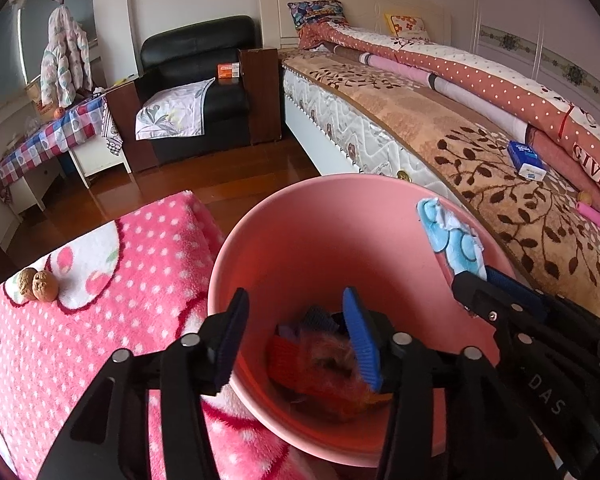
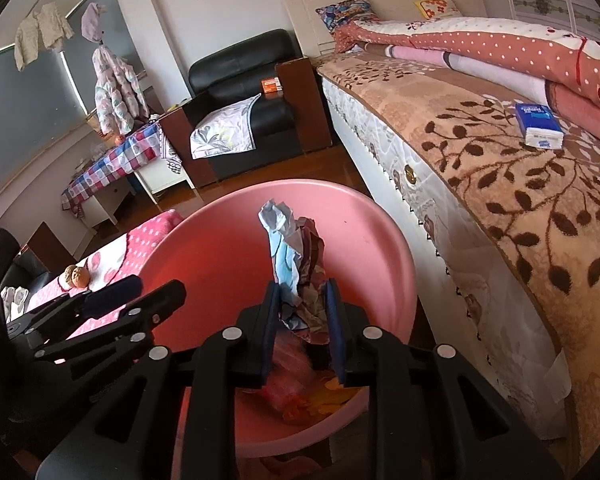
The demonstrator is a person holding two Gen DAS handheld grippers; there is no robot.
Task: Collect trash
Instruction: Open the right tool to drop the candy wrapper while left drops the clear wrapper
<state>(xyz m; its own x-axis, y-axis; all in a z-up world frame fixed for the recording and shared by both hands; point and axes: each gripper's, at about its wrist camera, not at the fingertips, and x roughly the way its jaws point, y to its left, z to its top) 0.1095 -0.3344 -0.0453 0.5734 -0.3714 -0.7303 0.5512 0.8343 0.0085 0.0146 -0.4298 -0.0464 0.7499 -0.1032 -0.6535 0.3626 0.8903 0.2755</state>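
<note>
One crumpled wrapper poised over the pink bin

One piece of crumpled paper trash, pale blue and printed, stands nearly upright between the pads of the right hand-held gripper, which is clenched on its lower end. Its long axis runs up and away from the fingers, with the free end leaning over the open mouth of the pink bin. The bin lies directly below and just ahead of the wrapper, so the coming move looks like a plain release, perhaps after a slight dip. Colourful scraps already lie at the bottom.

From the left wrist view, the left hand-held gripper hangs over the near side of the bin, released and holding nothing, one finger outside the rim and one inside. The right arm reaches in from the right, angled down toward the bin.

Left of the bin, two walnuts rest on a pink dotted blanket. To the right stands the bed, with a tissue pack on it.
</note>
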